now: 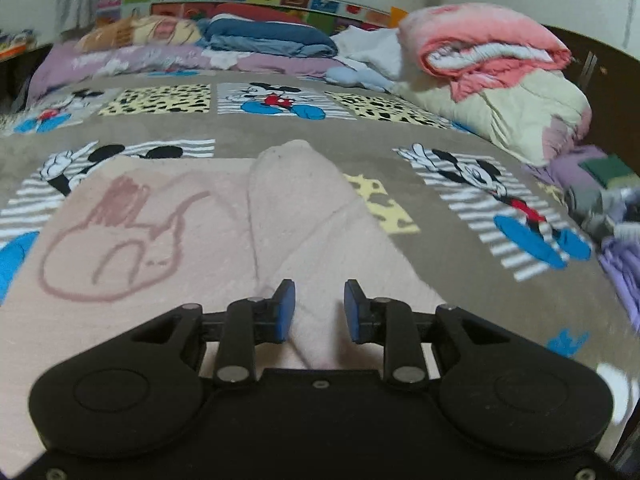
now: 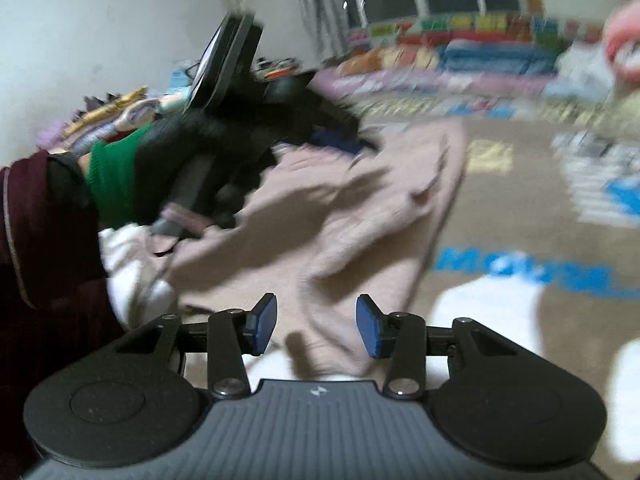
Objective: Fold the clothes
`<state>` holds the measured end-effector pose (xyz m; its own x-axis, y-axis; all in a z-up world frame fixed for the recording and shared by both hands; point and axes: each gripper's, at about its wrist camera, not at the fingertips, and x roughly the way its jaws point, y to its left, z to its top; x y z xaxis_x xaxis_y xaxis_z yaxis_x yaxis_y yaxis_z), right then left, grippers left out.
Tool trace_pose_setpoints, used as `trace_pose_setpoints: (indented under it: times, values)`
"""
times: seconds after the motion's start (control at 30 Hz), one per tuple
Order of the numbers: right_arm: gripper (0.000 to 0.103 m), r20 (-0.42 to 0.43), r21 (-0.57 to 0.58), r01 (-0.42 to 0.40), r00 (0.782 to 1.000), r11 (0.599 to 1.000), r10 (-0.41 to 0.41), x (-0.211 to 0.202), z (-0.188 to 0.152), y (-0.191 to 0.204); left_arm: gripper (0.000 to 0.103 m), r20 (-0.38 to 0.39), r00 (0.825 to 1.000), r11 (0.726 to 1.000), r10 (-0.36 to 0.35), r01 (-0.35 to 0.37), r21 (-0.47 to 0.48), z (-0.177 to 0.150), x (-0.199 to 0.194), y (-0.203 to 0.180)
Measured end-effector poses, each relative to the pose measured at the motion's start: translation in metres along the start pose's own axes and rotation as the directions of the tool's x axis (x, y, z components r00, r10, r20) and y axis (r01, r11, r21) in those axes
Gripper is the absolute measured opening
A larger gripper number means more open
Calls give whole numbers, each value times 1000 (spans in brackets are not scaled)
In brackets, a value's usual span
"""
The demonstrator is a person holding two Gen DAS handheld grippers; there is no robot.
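Fleece, pale pink and soft by the look of it: the pink garment [image 1: 168,240] lies spread on the cartoon bedspread [image 1: 360,140], a sleeve [image 1: 292,200] folded in over its body; it should drape limply, so edges and corners seem the best hold; the left gripper [image 1: 319,307] hovers above the sleeve, jaws narrowly apart, holding nothing; folded bedding [image 1: 488,60] sits well apart. From the right wrist, blurred: the right gripper [image 2: 316,322] stands wide and empty over the garment's rumpled near edge; a gloved hand [image 2: 192,160] with the other gripper crosses above the cloth.
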<state>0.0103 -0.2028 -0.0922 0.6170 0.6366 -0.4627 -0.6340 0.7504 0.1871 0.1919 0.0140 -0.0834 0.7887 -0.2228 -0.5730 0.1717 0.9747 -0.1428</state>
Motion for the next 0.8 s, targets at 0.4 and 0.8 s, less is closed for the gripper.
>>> trace_pose_setpoints:
  times: [0.4, 0.8]
  values:
    - [40, 147, -257, 188, 977, 948, -154, 43, 22, 31, 23, -24, 1000, 999, -8, 10, 51, 13, 25, 0]
    - [33, 56, 259, 58, 996, 964, -75, 30, -7, -15, 23, -50, 999, 996, -21, 25, 84, 17, 51, -3]
